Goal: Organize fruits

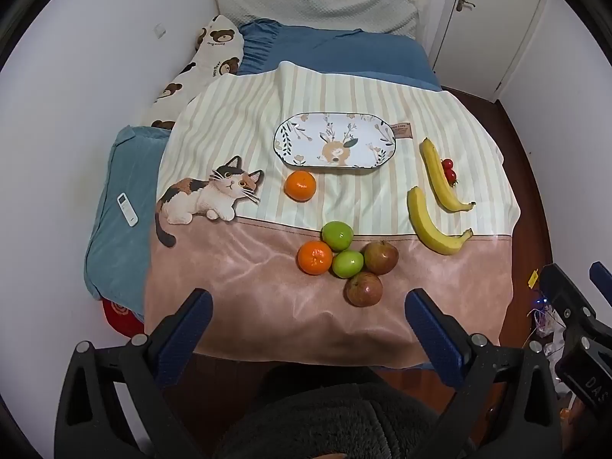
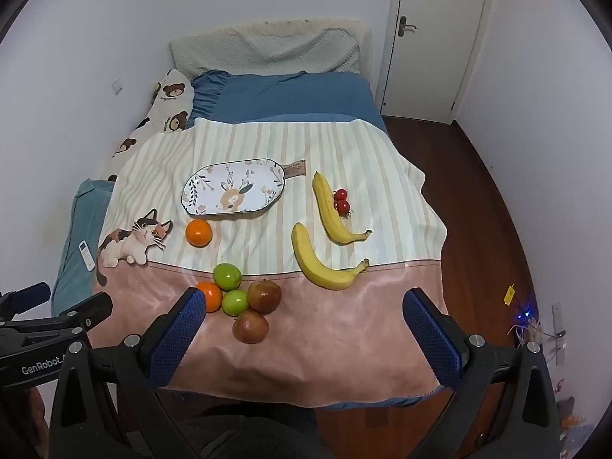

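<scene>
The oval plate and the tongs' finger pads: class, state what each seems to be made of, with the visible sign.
Oval plate: probably glazed ceramic, possibly melamine; its white surface is smooth with a printed deer and leaf pattern, a dark rim line and a small glare spot. Finger pads of the open right tongs: apparently blue rubbery or textile-covered padding; a fine mesh-like texture, matte, on black hard plastic arms.

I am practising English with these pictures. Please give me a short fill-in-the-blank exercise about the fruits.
1. The plate holds ___ fruit.
2. The cherry tomatoes lie beside a ___.
3. The number of green apples is ___.
4. Both grippers, left and right, are ___.

Missing words: no; banana; two; open
</scene>
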{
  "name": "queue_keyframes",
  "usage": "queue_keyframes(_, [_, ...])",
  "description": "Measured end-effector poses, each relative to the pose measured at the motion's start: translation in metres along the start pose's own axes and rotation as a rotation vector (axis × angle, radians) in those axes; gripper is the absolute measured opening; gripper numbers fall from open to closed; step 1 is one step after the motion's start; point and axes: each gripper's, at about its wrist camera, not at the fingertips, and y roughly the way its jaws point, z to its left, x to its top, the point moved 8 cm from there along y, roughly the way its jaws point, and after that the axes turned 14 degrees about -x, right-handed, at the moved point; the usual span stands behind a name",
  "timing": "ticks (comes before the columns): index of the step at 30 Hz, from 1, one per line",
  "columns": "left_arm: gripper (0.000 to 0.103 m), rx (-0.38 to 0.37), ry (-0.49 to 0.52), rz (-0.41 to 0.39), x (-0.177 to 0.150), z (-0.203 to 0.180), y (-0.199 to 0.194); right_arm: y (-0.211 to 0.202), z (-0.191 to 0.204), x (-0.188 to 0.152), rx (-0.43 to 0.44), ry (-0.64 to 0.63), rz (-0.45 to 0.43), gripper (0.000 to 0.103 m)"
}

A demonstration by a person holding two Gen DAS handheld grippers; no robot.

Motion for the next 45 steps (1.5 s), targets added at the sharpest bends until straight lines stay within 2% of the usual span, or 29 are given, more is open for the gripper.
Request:
queue_keyframes(3, [0.103, -0.003, 0.0, -0.007, 0.001, -0.001, 0.001, 0.0, 0.003, 0.004, -0.003, 0.001, 0.002, 0.103])
queue_keyframes(4, [0.103, -0.004, 0.0, -0.008, 0.001, -0.001, 0.002, -0.001, 0.0, 0.004, 0.031, 0.015, -0.003, 0.103])
queue_keyframes(15, [0.103, -0.009, -0.007, -0.003, -0.001, -0.001, 0.002, 0.006, 0.004, 0.001, 0.022, 0.015, 0.023, 0.103])
queue_keyframes(45, [0.103, -0.014, -0.004, -0.012, 0.011, 0.001, 0.003, 0.01, 0.015, 0.012, 0.016, 0.012, 0.016, 0.103])
